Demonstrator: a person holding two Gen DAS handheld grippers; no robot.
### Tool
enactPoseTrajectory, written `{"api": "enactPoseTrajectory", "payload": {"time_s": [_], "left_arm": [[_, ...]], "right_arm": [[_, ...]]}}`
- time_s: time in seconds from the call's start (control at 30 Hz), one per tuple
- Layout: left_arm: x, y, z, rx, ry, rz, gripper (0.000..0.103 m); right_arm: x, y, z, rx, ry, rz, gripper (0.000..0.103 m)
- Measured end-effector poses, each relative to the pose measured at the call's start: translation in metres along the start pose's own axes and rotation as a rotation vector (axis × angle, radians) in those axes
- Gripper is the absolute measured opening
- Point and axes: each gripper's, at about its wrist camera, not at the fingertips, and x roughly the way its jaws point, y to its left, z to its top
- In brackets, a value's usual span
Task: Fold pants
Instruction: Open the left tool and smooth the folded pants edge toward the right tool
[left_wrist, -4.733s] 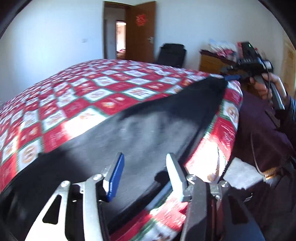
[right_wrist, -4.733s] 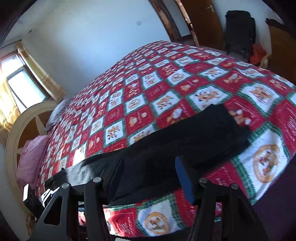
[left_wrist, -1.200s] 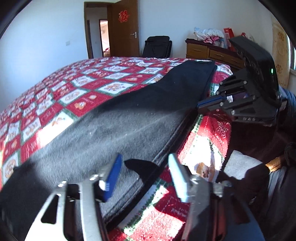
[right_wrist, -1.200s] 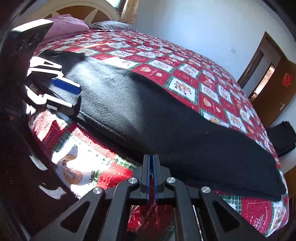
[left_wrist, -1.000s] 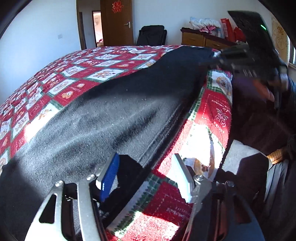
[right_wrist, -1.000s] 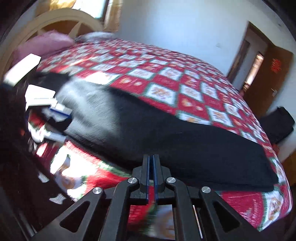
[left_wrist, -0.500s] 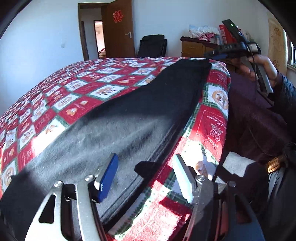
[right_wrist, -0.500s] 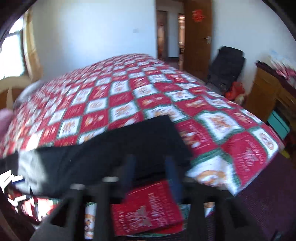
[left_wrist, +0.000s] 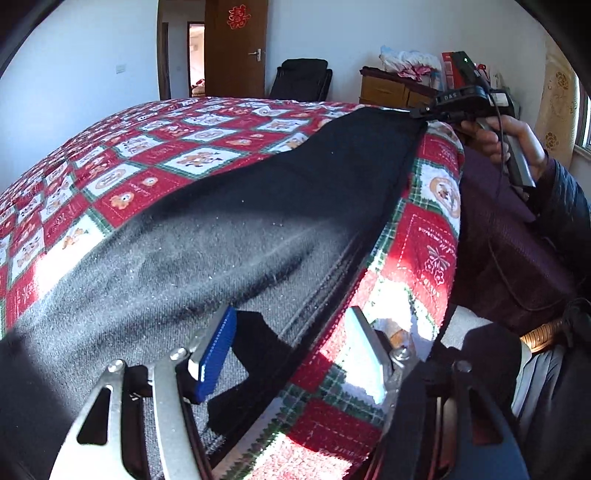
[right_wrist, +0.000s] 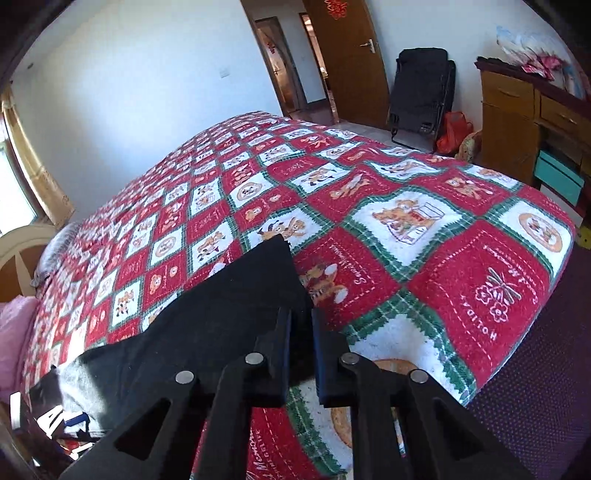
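Observation:
Black pants (left_wrist: 258, 206) lie stretched along the near edge of a bed with a red, white and green patchwork quilt (left_wrist: 184, 158). My left gripper (left_wrist: 290, 317) stands open over the sunlit waist end, its fingers astride the pants' side edge without pressing it. At the far end, a hand (left_wrist: 509, 136) holds my right gripper (left_wrist: 424, 112) at the leg hem. In the right wrist view the pants (right_wrist: 221, 314) end in a corner that sits between the closing jaws of my right gripper (right_wrist: 300, 317), pinched there. The left gripper (right_wrist: 62, 424) shows at the lower left.
The quilt (right_wrist: 406, 221) drops off at the bed's edge to a dark purple bed skirt (right_wrist: 535, 350). A wooden dresser (right_wrist: 517, 122), a black folded chair (right_wrist: 421, 92) and a brown door (right_wrist: 351, 55) stand beyond the foot. A pink pillow (right_wrist: 11, 332) lies by the headboard.
My right gripper swept from the pants' middle to the leg end, rolled upright, opened, then closed on the hem corner. The left gripper stayed over the waist end, open.

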Motion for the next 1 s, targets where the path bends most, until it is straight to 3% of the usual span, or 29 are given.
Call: {"api": "enactPoseTrajectory", "payload": {"time_s": [0.23, 0.4, 0.43, 0.47, 0.5, 0.53, 0.63, 0.73, 0.87, 1.0], "left_arm": [[-0.004, 0.003, -0.006, -0.003, -0.002, -0.03, 0.064], [-0.006, 0.006, -0.006, -0.013, -0.004, -0.052, 0.064], [-0.006, 0.007, -0.007, -0.013, -0.002, -0.053, 0.064], [-0.007, 0.007, -0.007, -0.012, 0.0, -0.054, 0.064], [-0.008, 0.008, -0.007, -0.014, -0.002, -0.055, 0.064], [-0.01, 0.008, -0.007, -0.02, -0.003, -0.053, 0.064], [-0.022, 0.011, -0.007, -0.038, -0.038, -0.034, 0.064], [-0.039, 0.016, -0.007, -0.065, -0.077, -0.011, 0.065], [-0.047, 0.024, -0.012, -0.071, -0.085, 0.045, 0.076], [-0.039, 0.044, -0.027, -0.178, -0.06, 0.107, 0.076]], "right_arm": [[-0.025, 0.006, 0.003, -0.043, -0.029, -0.009, 0.006], [0.0, -0.008, -0.005, -0.018, 0.009, -0.05, 0.006], [0.001, -0.011, -0.005, -0.009, -0.003, -0.043, 0.012], [-0.001, -0.011, -0.005, -0.023, -0.013, -0.073, 0.029], [-0.007, -0.008, -0.004, -0.045, -0.024, -0.111, 0.039], [-0.013, -0.005, -0.002, -0.06, -0.04, -0.145, 0.058], [-0.04, 0.012, -0.002, -0.075, -0.141, -0.178, 0.061], [-0.047, 0.053, -0.01, -0.149, -0.123, -0.012, 0.061], [-0.022, 0.125, -0.046, -0.261, 0.016, 0.275, 0.061], [0.011, 0.182, -0.1, -0.437, 0.12, 0.291, 0.061]]}}
